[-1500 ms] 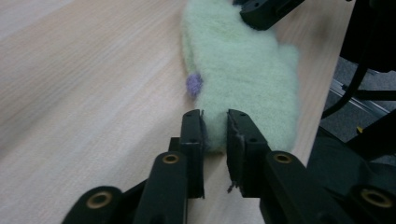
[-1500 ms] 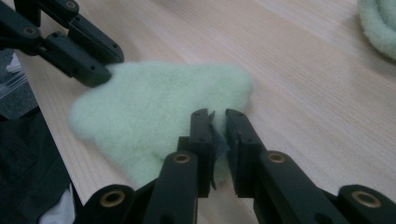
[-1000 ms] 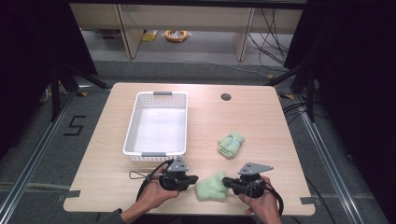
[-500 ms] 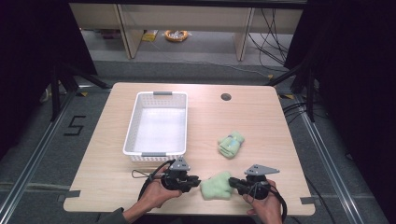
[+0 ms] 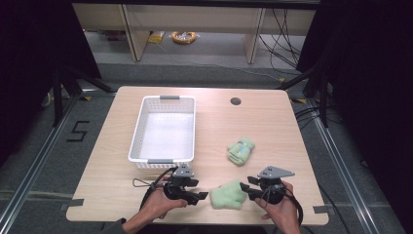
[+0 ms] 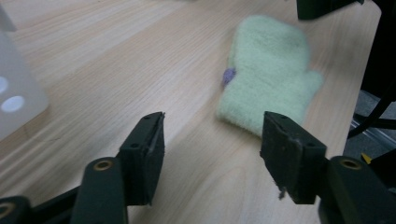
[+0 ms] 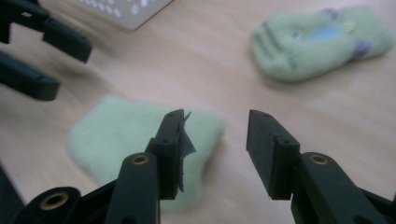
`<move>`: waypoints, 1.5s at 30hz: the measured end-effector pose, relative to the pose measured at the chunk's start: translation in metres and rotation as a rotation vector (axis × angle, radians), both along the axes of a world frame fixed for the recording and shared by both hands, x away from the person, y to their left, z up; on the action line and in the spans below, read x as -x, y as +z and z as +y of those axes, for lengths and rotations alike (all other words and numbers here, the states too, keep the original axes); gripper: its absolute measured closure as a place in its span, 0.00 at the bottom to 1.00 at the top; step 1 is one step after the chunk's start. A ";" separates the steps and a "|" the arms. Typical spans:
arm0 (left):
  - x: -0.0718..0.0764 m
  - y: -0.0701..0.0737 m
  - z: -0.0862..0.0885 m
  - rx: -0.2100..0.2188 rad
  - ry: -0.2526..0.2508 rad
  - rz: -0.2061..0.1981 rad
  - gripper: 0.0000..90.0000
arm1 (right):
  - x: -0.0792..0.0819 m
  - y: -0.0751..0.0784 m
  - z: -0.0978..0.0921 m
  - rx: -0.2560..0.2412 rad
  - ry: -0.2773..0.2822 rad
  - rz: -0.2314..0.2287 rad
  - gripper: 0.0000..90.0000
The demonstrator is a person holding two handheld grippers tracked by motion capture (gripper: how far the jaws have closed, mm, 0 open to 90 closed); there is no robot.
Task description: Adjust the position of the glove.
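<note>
Green mitten (image 5: pixel 229 195) flat between both tools; left tool (image 5: pixel 198 189), right tool (image 5: pixel 247 187) spread wide, empty.

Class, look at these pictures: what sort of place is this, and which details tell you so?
Probably a lab or recording workshop, not a home: a bare wooden table stands on grey flooring with tape markings, loose cables trail behind, and dark curtains flank it.

I worked in a lab: a bare wooden table (image 5: pixel 122 195) stood on a taped grey floor (image 5: pixel 48 161) between black curtains (image 5: pixel 370 73), with loose cables (image 5: pixel 287 44) behind.
</note>
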State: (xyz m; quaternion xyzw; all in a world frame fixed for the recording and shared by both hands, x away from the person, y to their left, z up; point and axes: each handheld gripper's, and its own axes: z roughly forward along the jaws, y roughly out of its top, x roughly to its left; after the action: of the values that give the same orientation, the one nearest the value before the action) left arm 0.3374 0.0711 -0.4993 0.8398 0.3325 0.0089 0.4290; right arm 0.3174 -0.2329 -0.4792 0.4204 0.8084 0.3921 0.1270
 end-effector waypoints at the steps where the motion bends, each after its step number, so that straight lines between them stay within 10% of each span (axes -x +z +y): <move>1: 0.000 0.001 0.002 0.001 -0.005 0.001 0.39 | -0.007 0.004 -0.002 0.009 -0.003 -0.012 0.63; 4: 0.004 0.001 0.008 0.013 0.019 0.019 0.35 | -0.030 0.008 -0.010 0.050 -0.025 -0.025 0.61; 19: 0.015 -0.001 0.033 0.021 0.056 0.051 0.33 | -0.109 0.014 0.005 -0.044 -0.246 0.097 0.62; 25: 0.017 -0.001 0.034 0.020 0.059 0.050 0.33 | -0.131 0.004 0.017 0.027 -0.236 0.102 0.61; 45: 0.016 -0.004 0.034 0.019 0.051 0.054 0.33 | -0.142 -0.019 0.026 0.117 -0.251 0.091 0.83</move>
State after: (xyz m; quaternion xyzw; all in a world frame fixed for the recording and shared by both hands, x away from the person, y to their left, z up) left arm 0.3209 0.1054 -0.5028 0.8269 0.3654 -0.0060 0.4274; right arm 0.4594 -0.2071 -0.4985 0.5274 0.7759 0.3058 0.1623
